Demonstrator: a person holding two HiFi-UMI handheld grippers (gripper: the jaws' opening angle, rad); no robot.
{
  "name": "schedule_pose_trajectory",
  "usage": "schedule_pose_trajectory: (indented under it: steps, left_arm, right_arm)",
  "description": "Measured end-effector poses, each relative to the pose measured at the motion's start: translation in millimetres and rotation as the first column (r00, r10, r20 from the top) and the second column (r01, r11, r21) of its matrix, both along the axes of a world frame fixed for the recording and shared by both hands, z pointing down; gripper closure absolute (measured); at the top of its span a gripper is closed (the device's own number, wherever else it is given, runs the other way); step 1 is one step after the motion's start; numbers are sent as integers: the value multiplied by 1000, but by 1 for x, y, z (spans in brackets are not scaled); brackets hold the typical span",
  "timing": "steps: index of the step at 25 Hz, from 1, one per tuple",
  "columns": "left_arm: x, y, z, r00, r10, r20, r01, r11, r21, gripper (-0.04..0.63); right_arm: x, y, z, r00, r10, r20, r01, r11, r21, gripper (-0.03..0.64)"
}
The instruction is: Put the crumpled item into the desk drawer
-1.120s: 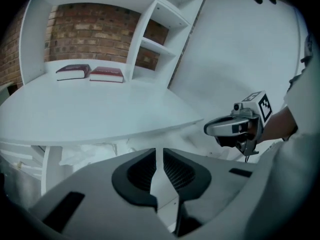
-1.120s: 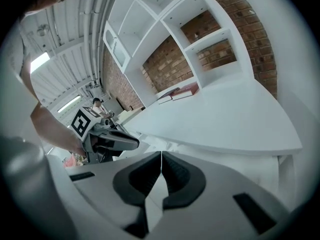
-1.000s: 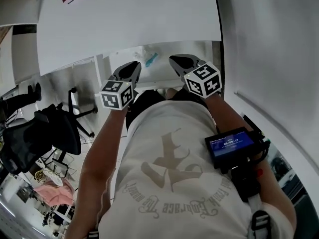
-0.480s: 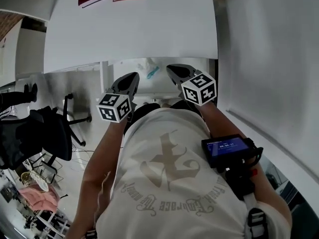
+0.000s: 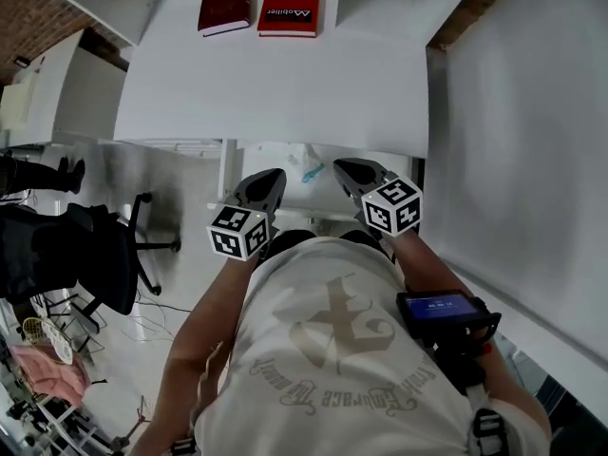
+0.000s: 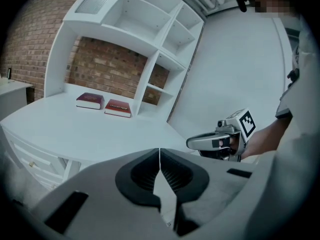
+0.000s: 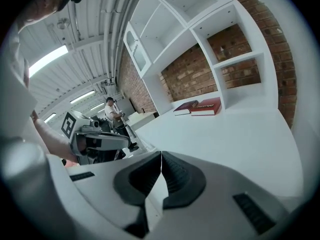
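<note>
**Head view.** You hold the left claw [image 5: 274,175] and the right claw [image 5: 344,167] side by side, apart, just short of the tabletop [image 5: 285,84] near edge. Between their tips, below that edge, a small teal-streaked thing, probably the crumpled item [image 5: 311,172], lies in what appears to be the open desk drawer [image 5: 285,158]. Two red books [image 5: 258,6] sit well apart at the far edge. An office chair [image 5: 90,255] limits room on your left.

**Left gripper view.** The left claw is clenched with nothing between its jaws.

**Right gripper view.** The right claw is clenched and empty. Bare tabletop lies ahead, so closing the drawer looks unobstructed.
</note>
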State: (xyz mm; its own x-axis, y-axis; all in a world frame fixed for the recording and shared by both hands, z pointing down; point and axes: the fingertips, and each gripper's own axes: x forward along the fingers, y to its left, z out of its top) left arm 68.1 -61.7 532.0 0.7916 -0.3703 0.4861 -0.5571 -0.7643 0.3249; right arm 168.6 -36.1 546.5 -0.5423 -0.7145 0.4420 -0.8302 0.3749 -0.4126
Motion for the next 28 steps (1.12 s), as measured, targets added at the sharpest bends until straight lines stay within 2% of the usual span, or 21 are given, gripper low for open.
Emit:
schedule_pose_trajectory:
  steps: [13,19,28]
  left_arm:
    - [-34,17,-35,997,-51,-63,54,997,50,569]
    - [-42,15,-57,995,-32,-95,39,996,80,569]
    - [-38,19,-52,996,19,-89,-12,996,83,569]
  right_arm:
    - [-30,7,-46,997,-73,-20,74,993,96,594]
    - [-41,7,-57,996,-78,-32,81,990,117,595]
    - [-44,8,-57,998,-50,-35,54,991,120,595]
